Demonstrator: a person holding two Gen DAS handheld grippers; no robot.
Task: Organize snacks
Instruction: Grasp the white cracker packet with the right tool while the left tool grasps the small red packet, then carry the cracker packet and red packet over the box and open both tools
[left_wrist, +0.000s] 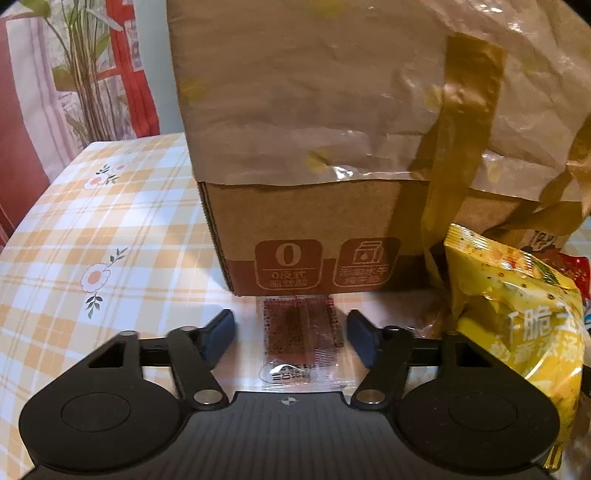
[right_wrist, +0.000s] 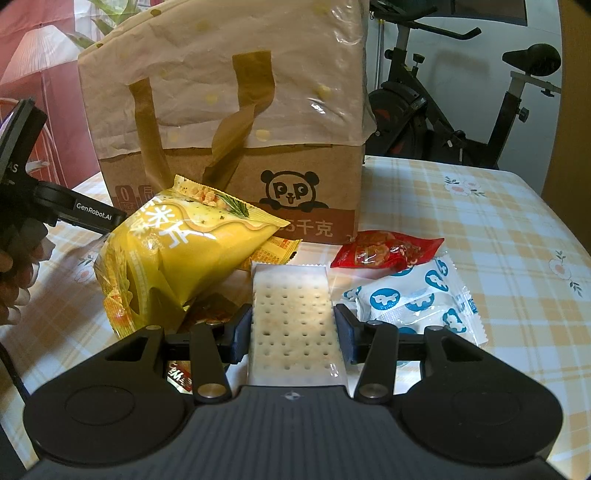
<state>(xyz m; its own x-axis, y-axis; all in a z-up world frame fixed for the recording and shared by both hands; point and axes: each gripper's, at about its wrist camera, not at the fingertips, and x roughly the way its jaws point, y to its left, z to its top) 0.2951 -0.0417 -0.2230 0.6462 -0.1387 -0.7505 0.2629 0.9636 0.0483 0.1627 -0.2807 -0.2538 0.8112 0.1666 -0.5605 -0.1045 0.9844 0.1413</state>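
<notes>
A clear packet of dark brown crackers (left_wrist: 299, 332) lies flat on the table in front of the cardboard box (left_wrist: 306, 221). My left gripper (left_wrist: 291, 325) straddles it, open, with a gap showing on each side. A big yellow snack bag (left_wrist: 517, 314) leans at its right. In the right wrist view my right gripper (right_wrist: 293, 321) is shut on a white packet of dotted crackers (right_wrist: 291, 306), the pads pressing its long edges. Around it lie the yellow bag (right_wrist: 192, 251), a red snack packet (right_wrist: 384, 251) and a white packet with blue prints (right_wrist: 417, 295).
The box (right_wrist: 258, 173), lined with a crinkled paper bag with brown handles, stands at the middle back of the checked tablecloth (right_wrist: 480, 229). A small orange packet (right_wrist: 280, 247) lies by its base. An exercise bike (right_wrist: 443, 110) stands behind the table. A plant (left_wrist: 85, 74) is at far left.
</notes>
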